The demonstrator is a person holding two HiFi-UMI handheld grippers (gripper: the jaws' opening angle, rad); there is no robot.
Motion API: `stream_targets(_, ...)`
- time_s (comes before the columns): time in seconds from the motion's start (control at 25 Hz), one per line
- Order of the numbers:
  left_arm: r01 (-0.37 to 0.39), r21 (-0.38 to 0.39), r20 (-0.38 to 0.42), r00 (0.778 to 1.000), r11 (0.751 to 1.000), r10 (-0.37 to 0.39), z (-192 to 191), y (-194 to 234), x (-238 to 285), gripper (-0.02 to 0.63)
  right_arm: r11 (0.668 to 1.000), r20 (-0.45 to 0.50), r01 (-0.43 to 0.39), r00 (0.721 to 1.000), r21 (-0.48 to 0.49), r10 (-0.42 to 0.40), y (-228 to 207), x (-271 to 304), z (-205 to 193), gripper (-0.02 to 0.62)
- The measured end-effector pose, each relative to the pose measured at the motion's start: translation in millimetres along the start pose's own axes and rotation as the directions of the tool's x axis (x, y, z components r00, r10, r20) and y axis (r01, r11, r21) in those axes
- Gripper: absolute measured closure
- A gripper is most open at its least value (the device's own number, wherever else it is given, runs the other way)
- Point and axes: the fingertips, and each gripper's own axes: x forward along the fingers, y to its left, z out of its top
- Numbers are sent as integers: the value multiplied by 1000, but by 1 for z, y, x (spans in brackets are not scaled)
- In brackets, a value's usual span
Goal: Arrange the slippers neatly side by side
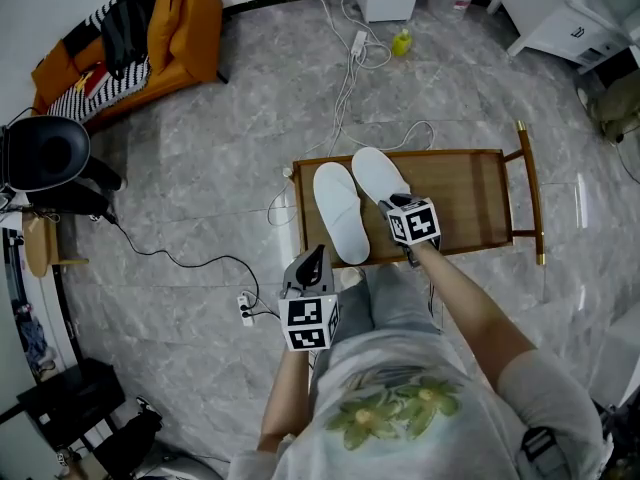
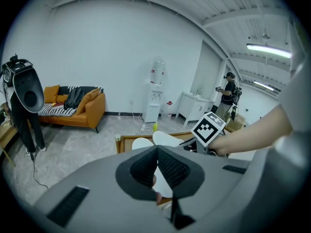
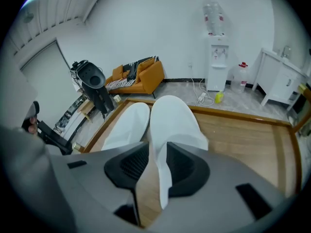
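Two white slippers lie on a low wooden table (image 1: 470, 198). The left slipper (image 1: 340, 213) points straight away from me. The right slipper (image 1: 378, 175) sits further back and is angled, its toe touching the other's. My right gripper (image 1: 392, 204) is at the right slipper's heel, and the right gripper view shows its jaws (image 3: 156, 164) closed on the heel edge of that slipper (image 3: 175, 120), with the left slipper (image 3: 127, 125) beside it. My left gripper (image 1: 315, 260) hangs off the table's near edge above my lap, its jaws (image 2: 156, 152) shut and holding nothing.
An orange sofa (image 1: 150, 38) stands at the far left, with a black chair (image 1: 45, 153) nearer. Cables and a power strip (image 1: 358, 43) trail across the marble floor behind the table, by a yellow bottle (image 1: 401, 43). A person (image 2: 228, 93) stands far off.
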Motion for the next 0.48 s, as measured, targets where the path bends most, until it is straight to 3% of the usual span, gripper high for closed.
stream_targets(0.16,0,0,-5,1000,1000,0,2,3,5,591,997,8,16,1000,72,-17,-5,2,0,563)
stream_targets(0.32,0,-1,-7,1000,1000,0,4,8,7,591,984,23,23,999,179,-28,-6,-1,1,572)
stream_targets(0.48,-1,-3,-11,1000,1000,1,3,11,10,591,948,48,24,998,318,-42,-8,-3,-1,574)
